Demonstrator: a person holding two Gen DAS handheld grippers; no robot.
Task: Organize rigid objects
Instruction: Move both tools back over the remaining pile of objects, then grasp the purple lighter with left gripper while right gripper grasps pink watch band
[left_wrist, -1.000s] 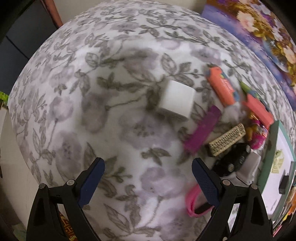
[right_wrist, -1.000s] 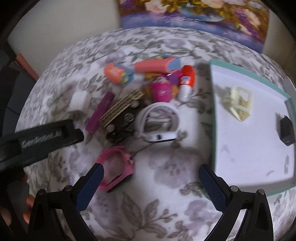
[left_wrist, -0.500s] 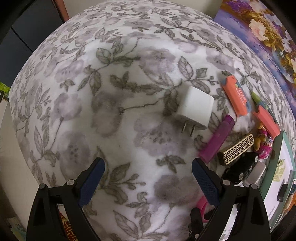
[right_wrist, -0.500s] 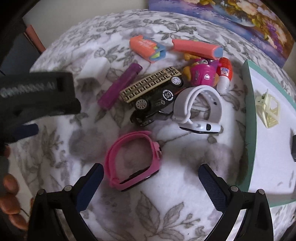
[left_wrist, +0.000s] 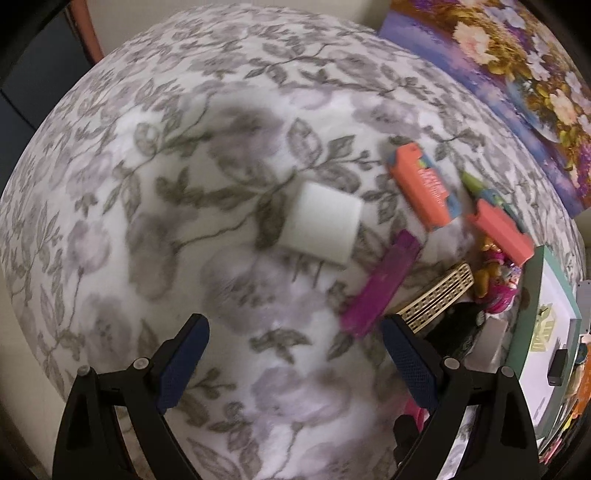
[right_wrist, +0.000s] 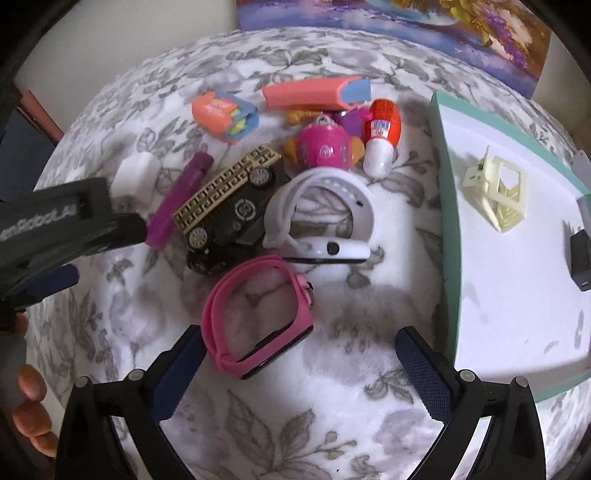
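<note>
Left gripper (left_wrist: 291, 354) spread wide above the floral cloth (left_wrist: 155, 206), nothing between its pads; white plug adapter (left_wrist: 320, 228) ahead of it, lying on the cloth with prongs pointing back toward the fingers, well apart from them. Purple lighter (left_wrist: 380, 284) just right of the adapter, then an orange pack (left_wrist: 423, 186) and a coral case (left_wrist: 498, 230) farther right. Right gripper (right_wrist: 299, 363) also wide open, holding nothing, poised over the pink watch band (right_wrist: 258, 314), whose near edge sits between the fingertips. Beyond it, a white watch band (right_wrist: 321, 218) touching a black-and-gold toy car (right_wrist: 231, 201), a pink round toy (right_wrist: 325, 147) and a red-capped glue bottle (right_wrist: 382, 138) behind. Green-rimmed tray (right_wrist: 445, 206) at right, carrying a cream clip (right_wrist: 496, 192) and a small black block (right_wrist: 581, 258).
</note>
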